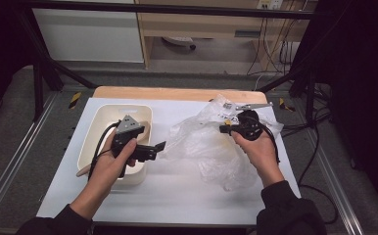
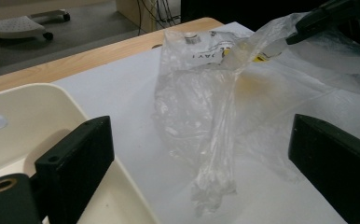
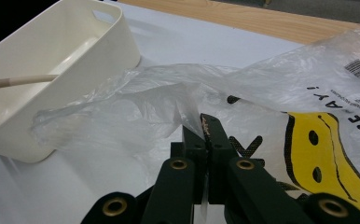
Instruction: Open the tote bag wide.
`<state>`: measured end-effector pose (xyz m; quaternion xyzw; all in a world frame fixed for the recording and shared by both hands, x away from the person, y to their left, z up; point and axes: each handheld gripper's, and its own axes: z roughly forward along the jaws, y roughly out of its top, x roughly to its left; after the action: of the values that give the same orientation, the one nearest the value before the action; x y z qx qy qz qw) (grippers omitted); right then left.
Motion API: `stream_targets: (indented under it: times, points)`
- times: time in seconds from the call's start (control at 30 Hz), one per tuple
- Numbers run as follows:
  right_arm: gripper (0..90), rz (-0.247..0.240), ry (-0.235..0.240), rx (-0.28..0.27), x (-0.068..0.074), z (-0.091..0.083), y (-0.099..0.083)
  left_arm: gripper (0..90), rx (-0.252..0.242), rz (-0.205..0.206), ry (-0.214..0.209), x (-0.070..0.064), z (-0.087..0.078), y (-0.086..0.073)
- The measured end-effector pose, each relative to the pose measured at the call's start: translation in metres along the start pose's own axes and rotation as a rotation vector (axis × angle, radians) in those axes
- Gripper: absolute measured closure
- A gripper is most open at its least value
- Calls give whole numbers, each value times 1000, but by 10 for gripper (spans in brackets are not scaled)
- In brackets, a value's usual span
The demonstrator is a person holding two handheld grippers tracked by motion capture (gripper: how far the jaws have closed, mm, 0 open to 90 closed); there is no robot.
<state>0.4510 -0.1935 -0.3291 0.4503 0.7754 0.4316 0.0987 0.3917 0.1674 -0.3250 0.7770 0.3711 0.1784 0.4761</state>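
While right tool [image 1: 224, 128] pinches plastic bag [image 1: 211, 147] edge, left tool [image 1: 160, 146] gapes just beside bag.

this looks like a lab or research workroom set up for recording. the table [image 1: 128, 196] is a wooden top under a white sheet, boxed in by a black metal frame [image 1: 177, 9] and flanked by aluminium rails [image 1: 11, 166] on grey carpet. behind it, bundles of cables [image 1: 275, 54] hang from a wall socket under a plain wooden desk [image 1: 197, 24], with a wheeled chair base [image 1: 179, 42] beneath.
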Motion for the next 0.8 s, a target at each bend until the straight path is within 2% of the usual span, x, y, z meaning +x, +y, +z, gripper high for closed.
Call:
stream_targets:
  times: [0.2, 0.8]
  points:
    - [900, -5, 2, 4, 0, 1, 0, 65, 6, 3, 46, 13, -9, 2]
    - [900, -4, 2, 4, -3, -1, -1, 67, -7, -17, 106, 44, -37, 4]
